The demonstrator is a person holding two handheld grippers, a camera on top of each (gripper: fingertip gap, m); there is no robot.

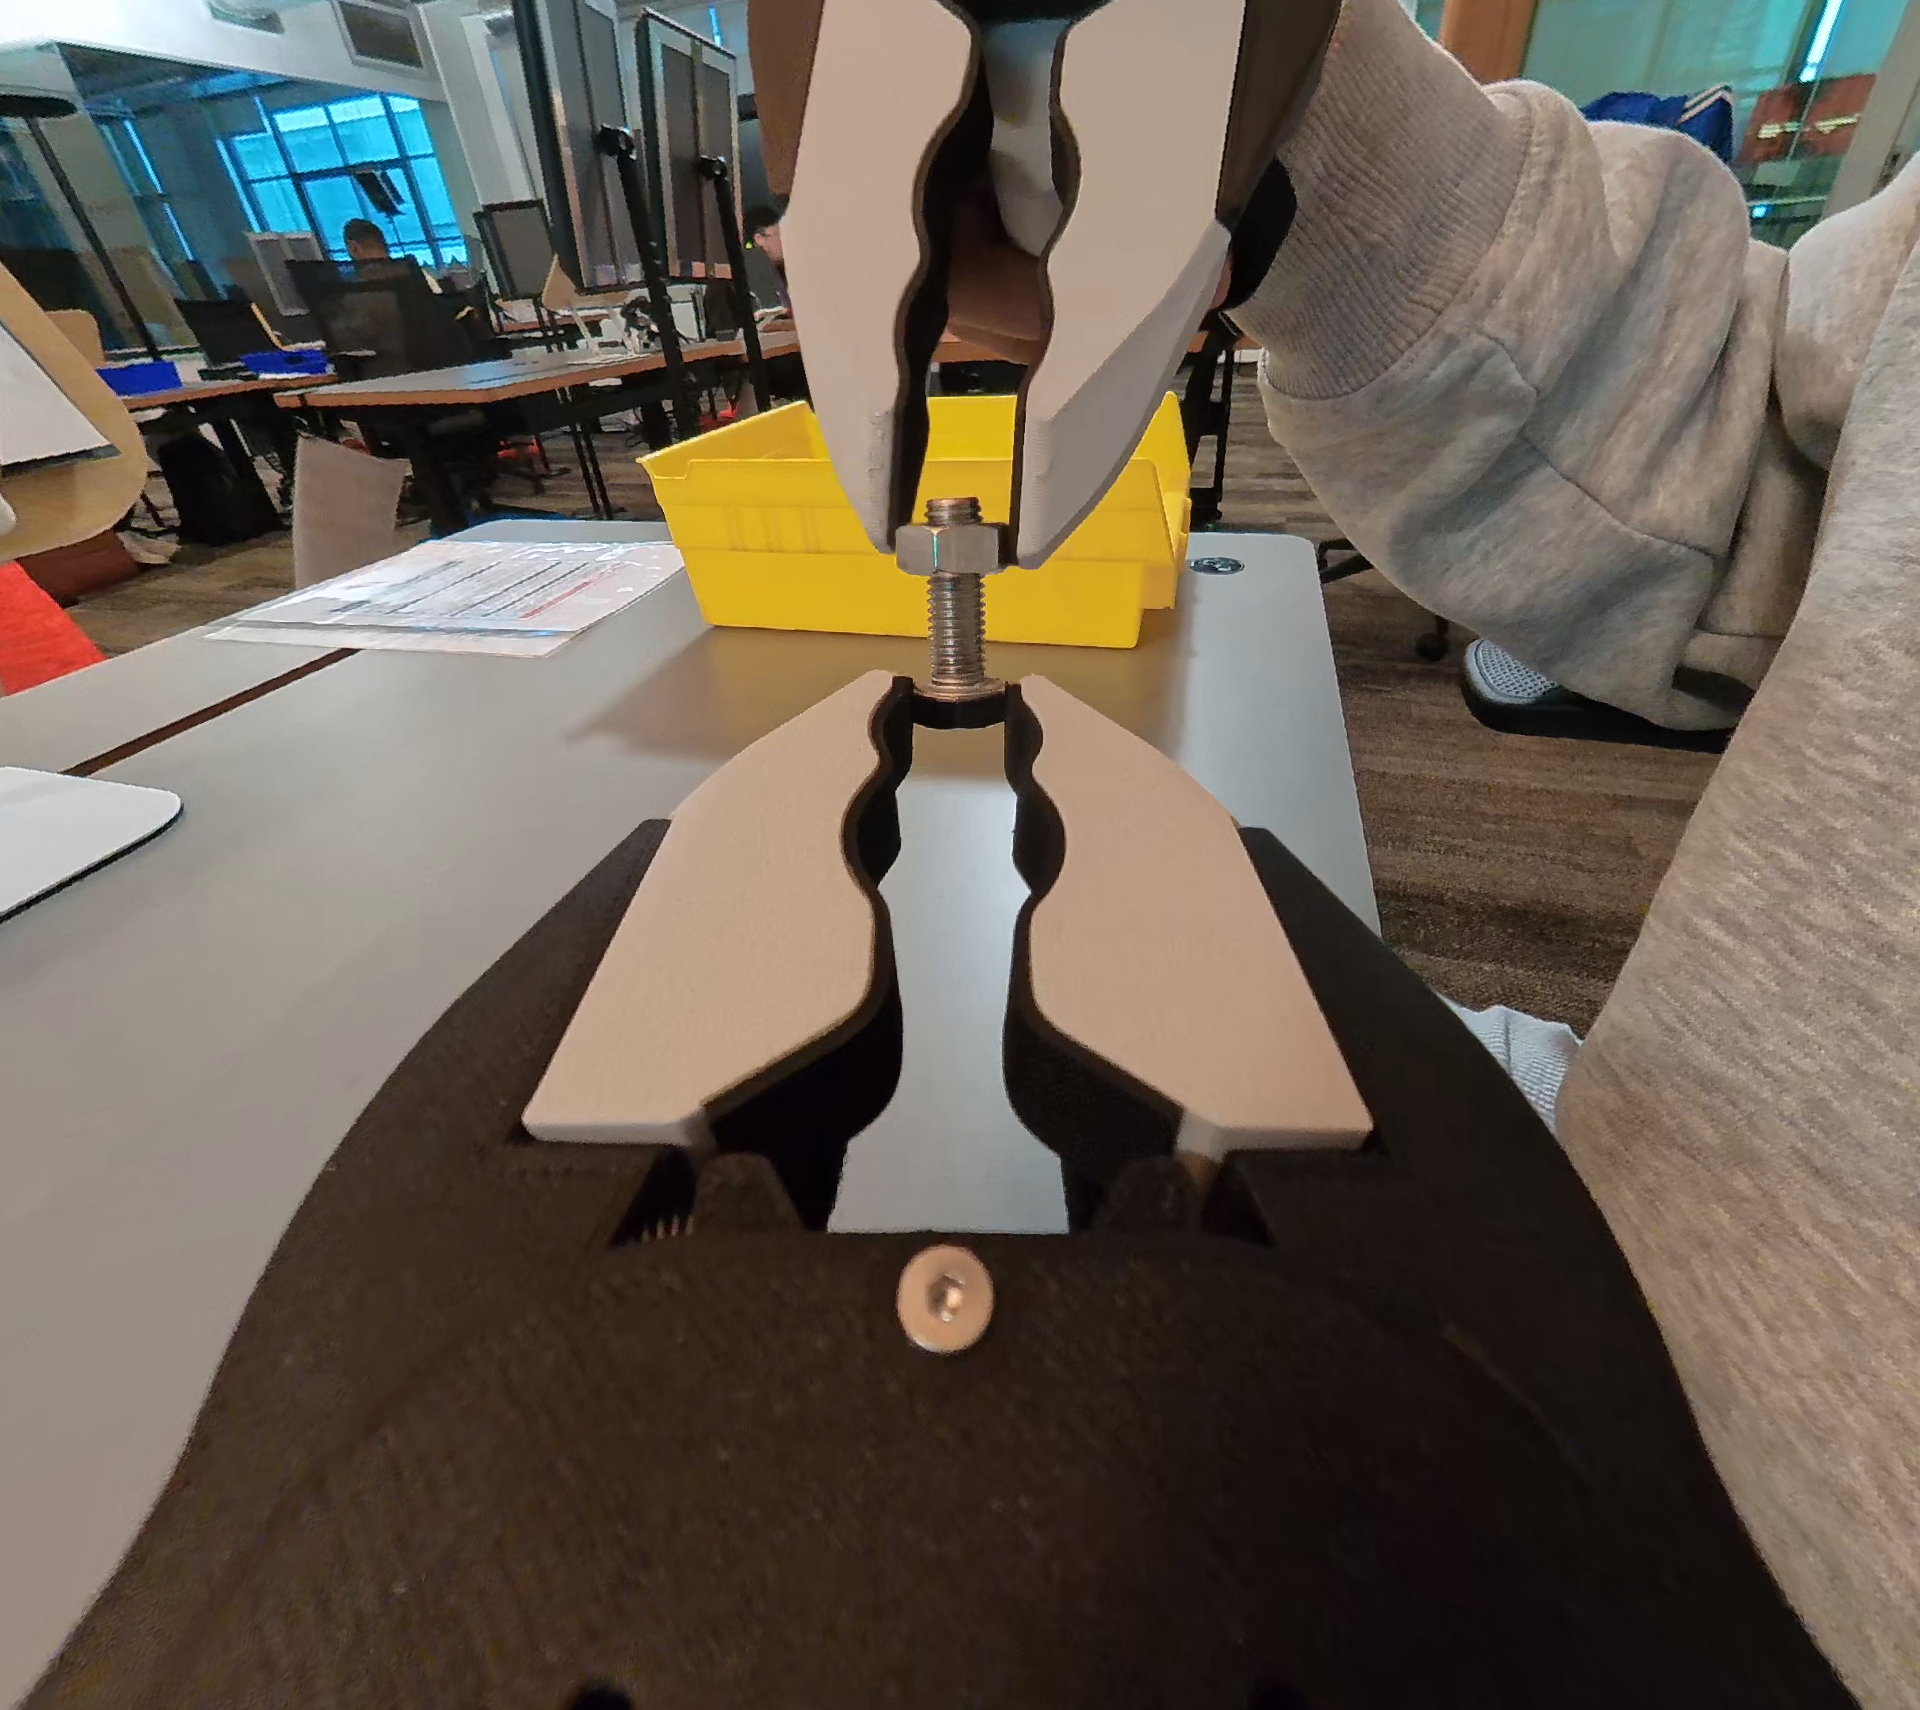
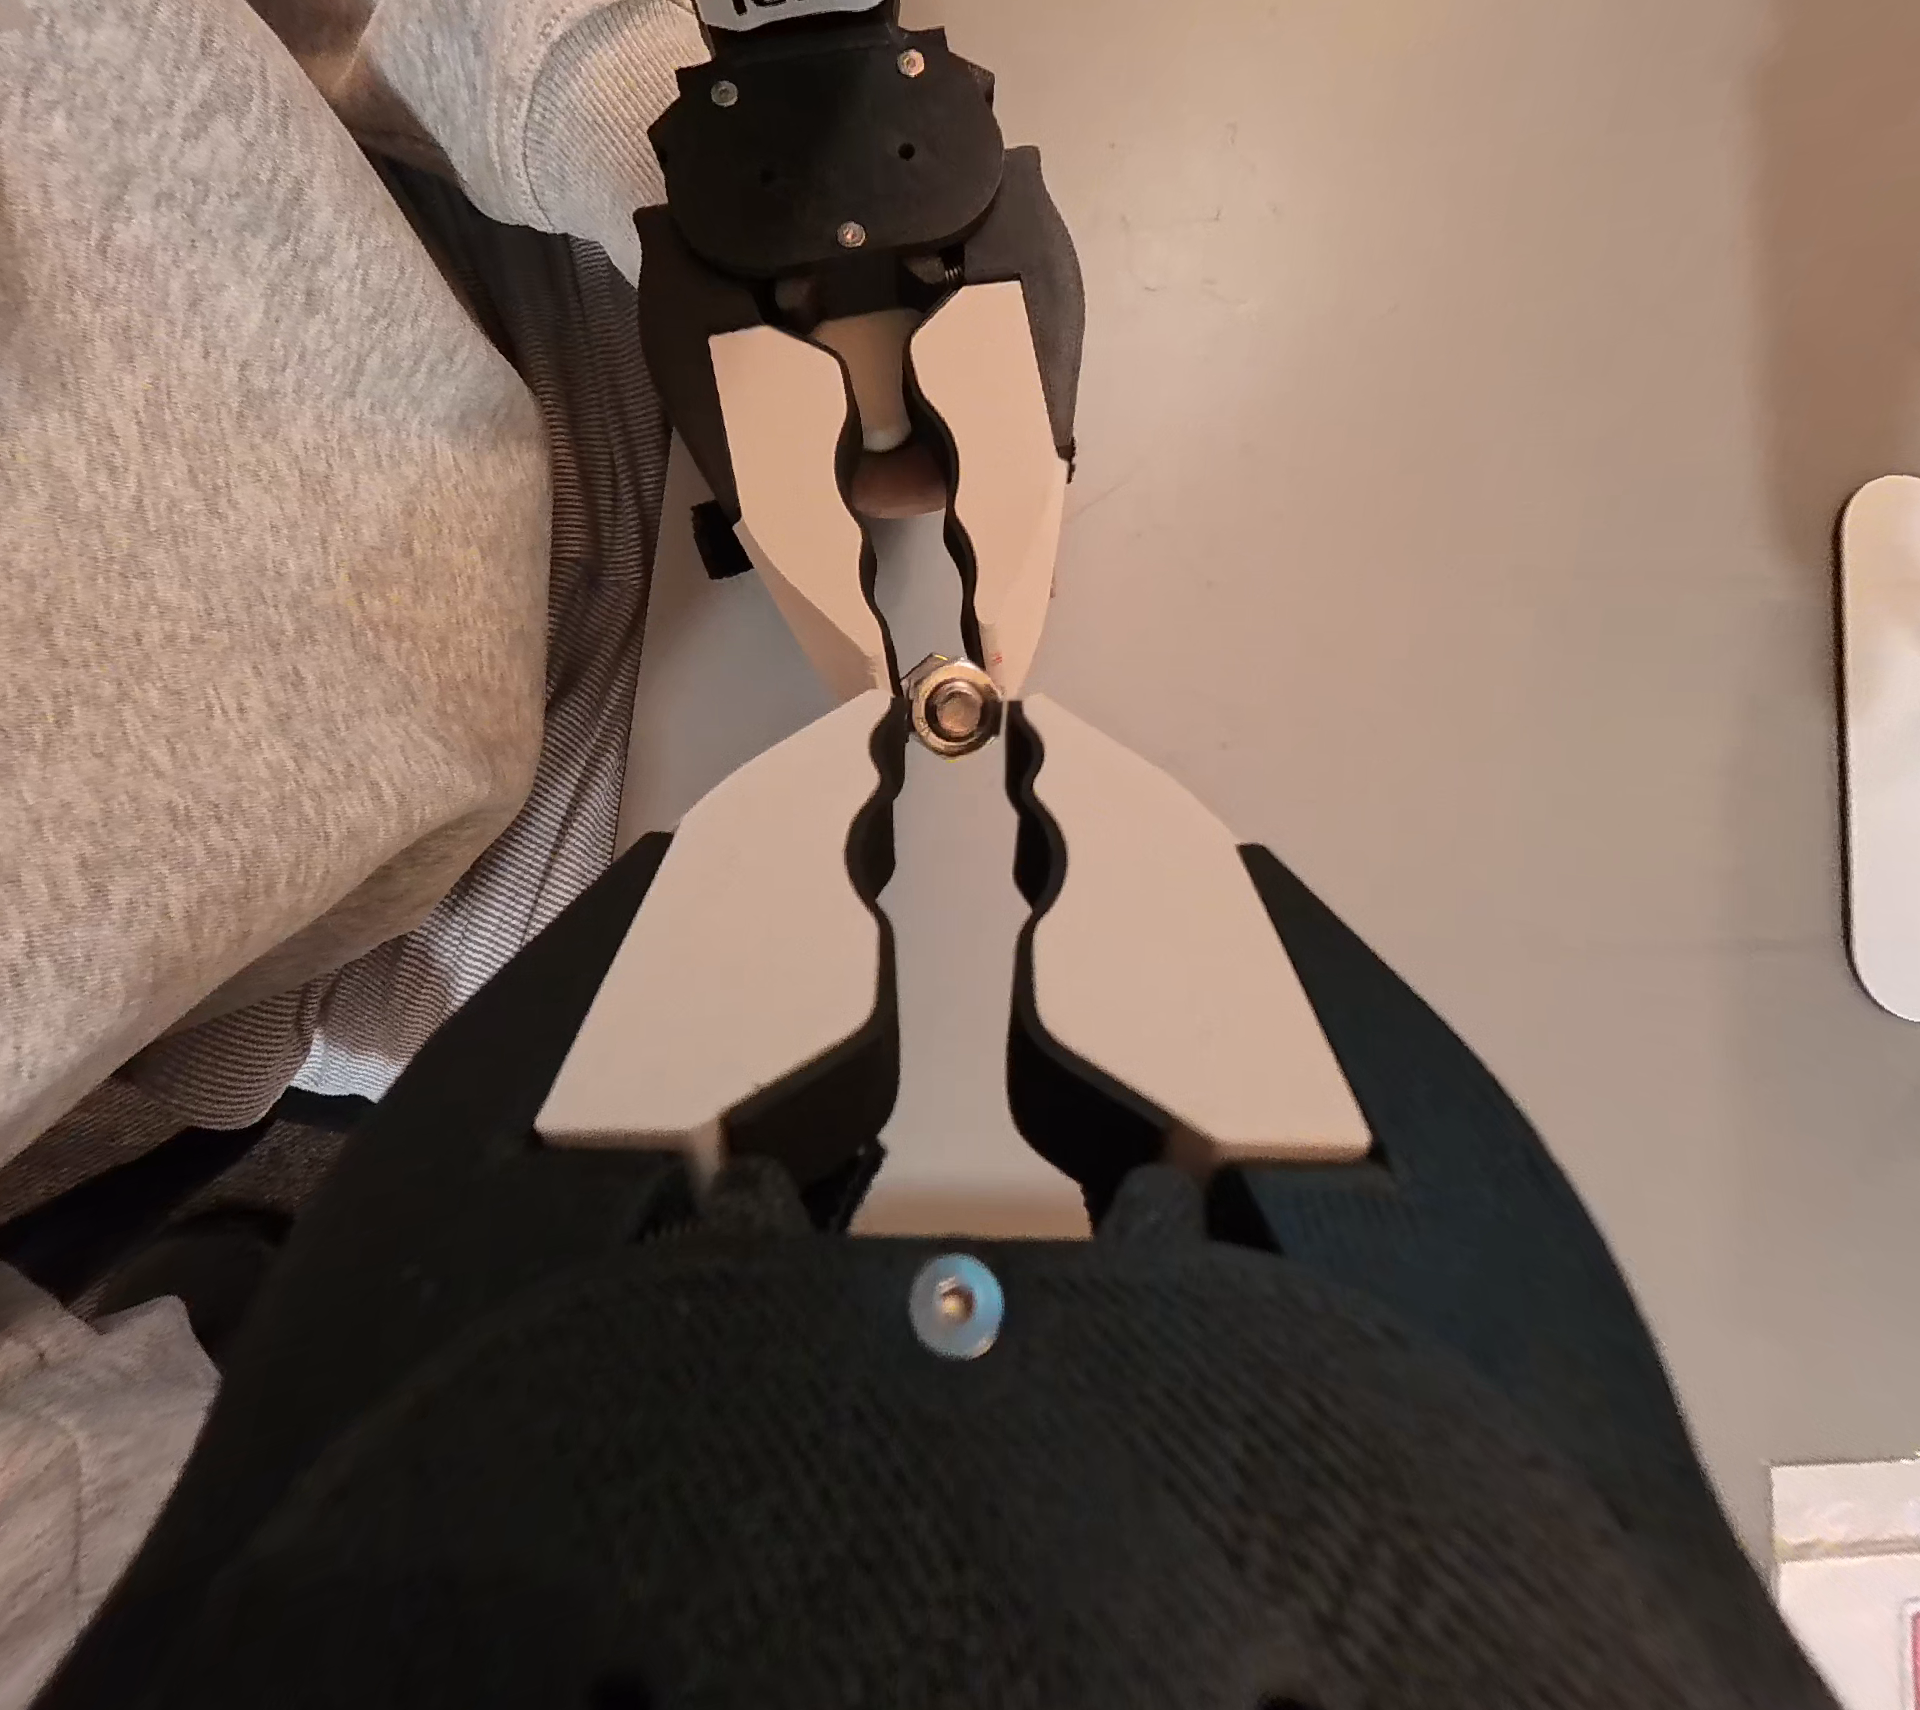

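Two grippers meet on one small assembly, and we see it from both ends. The left gripper pinches the head end of a steel bolt between its fingertips and holds it upright above the grey table; the head itself is mostly hidden in the dark gap between the tips. From above, the right gripper comes down with its tips pressed against the flats of a hex nut that sits near the top of the threaded shaft, a little thread showing above it. In the right wrist view we look straight down the bolt: the right gripper clamps the nut, and the left gripper reaches in from the far side, its tips partly covered by the nut. Behind the bolt stands a yellow plastic bin, partly blocked by the right gripper's white fingers. To the left lies a printed sheet in a clear sleeve, and a white rounded pad sits at the table's left edge. A grey sweatshirt sleeve fills the right side.
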